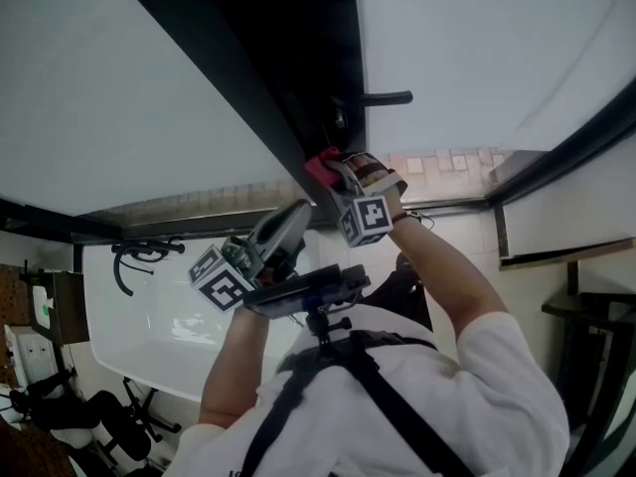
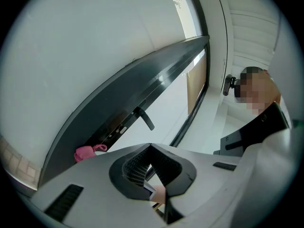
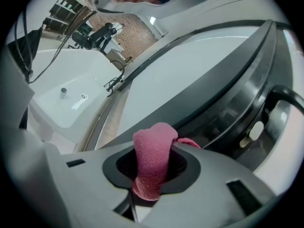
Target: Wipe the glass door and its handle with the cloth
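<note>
as right gripper (image 3: 155, 142) clamps, cloth (image 3: 151, 158) bulges between jaws

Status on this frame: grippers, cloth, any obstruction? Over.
Right gripper shut on pink cloth, at the dark door frame. Left gripper shut, empty, held back. Door handle apart from cloth, nothing blocking.
</note>
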Action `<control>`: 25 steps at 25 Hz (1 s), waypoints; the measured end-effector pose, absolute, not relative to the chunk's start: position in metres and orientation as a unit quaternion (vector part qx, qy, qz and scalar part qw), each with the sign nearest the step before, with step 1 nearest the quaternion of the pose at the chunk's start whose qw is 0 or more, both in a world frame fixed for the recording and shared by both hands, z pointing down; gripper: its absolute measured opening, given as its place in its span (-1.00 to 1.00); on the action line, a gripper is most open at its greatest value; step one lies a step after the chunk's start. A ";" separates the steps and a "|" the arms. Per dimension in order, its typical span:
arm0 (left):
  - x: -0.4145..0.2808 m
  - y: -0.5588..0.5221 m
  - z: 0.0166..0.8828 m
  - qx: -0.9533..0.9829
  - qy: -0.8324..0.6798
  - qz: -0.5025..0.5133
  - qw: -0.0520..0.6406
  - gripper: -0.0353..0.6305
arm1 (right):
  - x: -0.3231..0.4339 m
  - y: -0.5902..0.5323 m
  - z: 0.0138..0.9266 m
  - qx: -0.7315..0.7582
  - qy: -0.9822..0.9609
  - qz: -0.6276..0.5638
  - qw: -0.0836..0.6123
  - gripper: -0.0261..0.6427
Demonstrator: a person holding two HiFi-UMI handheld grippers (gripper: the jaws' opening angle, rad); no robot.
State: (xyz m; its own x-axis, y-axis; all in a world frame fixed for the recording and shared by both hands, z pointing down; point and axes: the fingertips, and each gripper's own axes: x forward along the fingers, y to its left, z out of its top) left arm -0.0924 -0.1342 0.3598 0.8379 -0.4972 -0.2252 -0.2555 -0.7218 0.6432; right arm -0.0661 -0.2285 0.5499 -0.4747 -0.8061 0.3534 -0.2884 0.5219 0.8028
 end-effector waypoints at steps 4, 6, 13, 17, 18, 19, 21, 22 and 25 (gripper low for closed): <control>-0.094 -0.134 0.361 0.906 -0.212 -0.196 0.309 -0.92 | -0.055 -0.226 0.609 0.294 -0.790 -0.274 0.463 -0.65; -0.095 -0.134 0.361 0.905 -0.217 -0.197 0.309 -0.92 | -0.040 -0.218 0.643 0.269 -0.791 -0.217 0.505 -0.65; -0.101 -0.137 0.373 0.898 -0.231 -0.192 0.322 -0.92 | 0.015 -0.184 0.720 0.253 -0.788 -0.090 0.553 -0.65; -0.101 -0.138 0.378 0.895 -0.238 -0.184 0.329 -0.92 | 0.029 -0.176 0.724 0.286 -0.786 0.016 0.548 -0.65; -0.102 -0.139 0.379 0.894 -0.241 -0.184 0.330 -0.92 | 0.031 -0.176 0.719 0.302 -0.785 0.048 0.538 -0.65; -0.102 -0.139 0.380 0.892 -0.245 -0.183 0.332 -0.92 | 0.032 -0.178 0.718 0.318 -0.786 0.080 0.525 -0.65; -0.103 -0.140 0.382 0.891 -0.251 -0.179 0.335 -0.92 | 0.034 -0.185 0.725 0.345 -0.787 0.141 0.491 -0.65; -0.104 -0.139 0.383 0.890 -0.254 -0.177 0.335 -0.92 | 0.034 -0.190 0.734 0.353 -0.789 0.168 0.473 -0.65; -0.107 -0.140 0.388 0.886 -0.269 -0.167 0.338 -0.92 | 0.026 -0.200 0.764 0.353 -0.799 0.232 0.428 -0.65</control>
